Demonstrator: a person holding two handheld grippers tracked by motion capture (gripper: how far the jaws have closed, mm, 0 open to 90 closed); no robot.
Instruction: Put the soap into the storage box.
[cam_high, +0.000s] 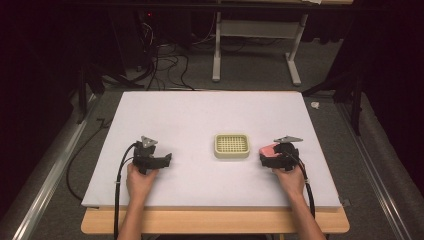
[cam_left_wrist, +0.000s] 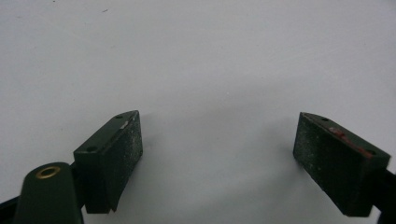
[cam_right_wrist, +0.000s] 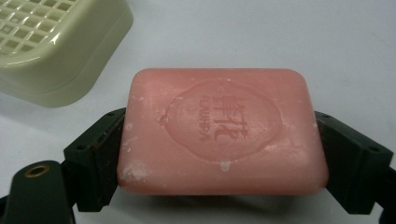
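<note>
A pink bar of soap (cam_right_wrist: 219, 130) with a stamped oval mark sits between the jaws of my right gripper (cam_right_wrist: 219, 158), which press on both its short sides. In the high view that gripper (cam_high: 268, 156) holds the soap (cam_high: 268, 149) just right of a cream soap dish (cam_high: 232, 145) with a grid top. The dish's corner (cam_right_wrist: 56, 51) lies at the upper left of the right gripper view. My left gripper (cam_high: 167, 159) rests on the white board, left of the dish, and its jaws stand wide apart with nothing between its fingertips (cam_left_wrist: 217, 154).
The white foam board (cam_high: 200, 115) covers most of the wooden table (cam_high: 215, 221). Beyond the far edge are cables (cam_high: 165, 65) and a grey table frame (cam_high: 255, 45) on the floor. A metal rail (cam_high: 45, 175) runs along the left side.
</note>
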